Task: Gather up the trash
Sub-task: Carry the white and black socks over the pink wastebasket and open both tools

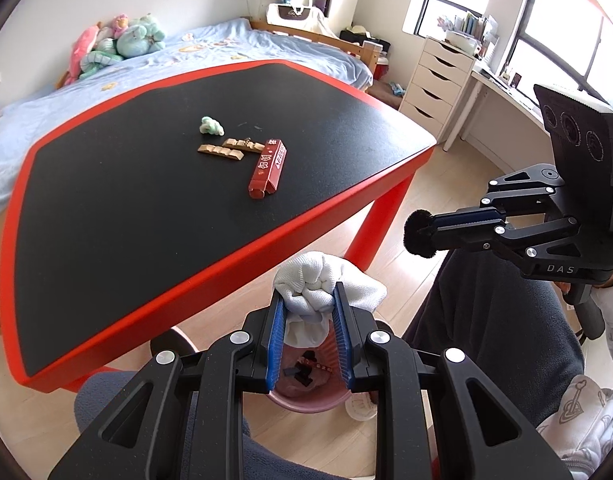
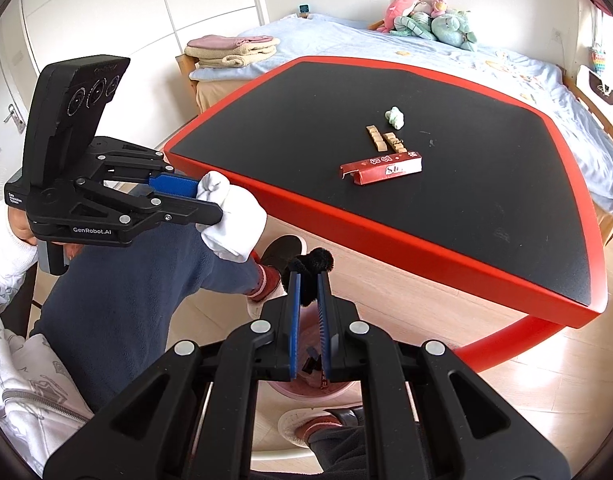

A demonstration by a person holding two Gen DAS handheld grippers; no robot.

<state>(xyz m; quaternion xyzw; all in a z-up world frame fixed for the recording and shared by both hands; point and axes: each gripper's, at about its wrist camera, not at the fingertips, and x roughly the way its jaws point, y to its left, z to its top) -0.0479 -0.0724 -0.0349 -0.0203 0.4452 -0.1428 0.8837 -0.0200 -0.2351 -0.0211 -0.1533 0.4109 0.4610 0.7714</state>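
My left gripper [image 1: 308, 294] is shut on a crumpled white cloth [image 1: 326, 280] and holds it over a pink trash bin [image 1: 306, 400] on the floor; the cloth also shows in the right wrist view [image 2: 234, 212]. My right gripper [image 2: 306, 276] is shut on a black fuzzy ball [image 2: 312, 264], above the same bin [image 2: 306, 390]; the ball shows in the left wrist view [image 1: 420, 234]. On the black table [image 1: 146, 200] lie a red wrapper box [image 1: 268, 168], two tan chocolate pieces [image 1: 220, 151] and a green crumpled wad [image 1: 211, 126].
The table has a red rim [image 2: 386, 236] and red legs [image 1: 380, 216]. The person's legs [image 2: 126, 288] and slippered feet [image 2: 266, 280] are beside the bin. A bed [image 1: 186, 52], white drawers [image 1: 438, 80] and a desk stand behind.
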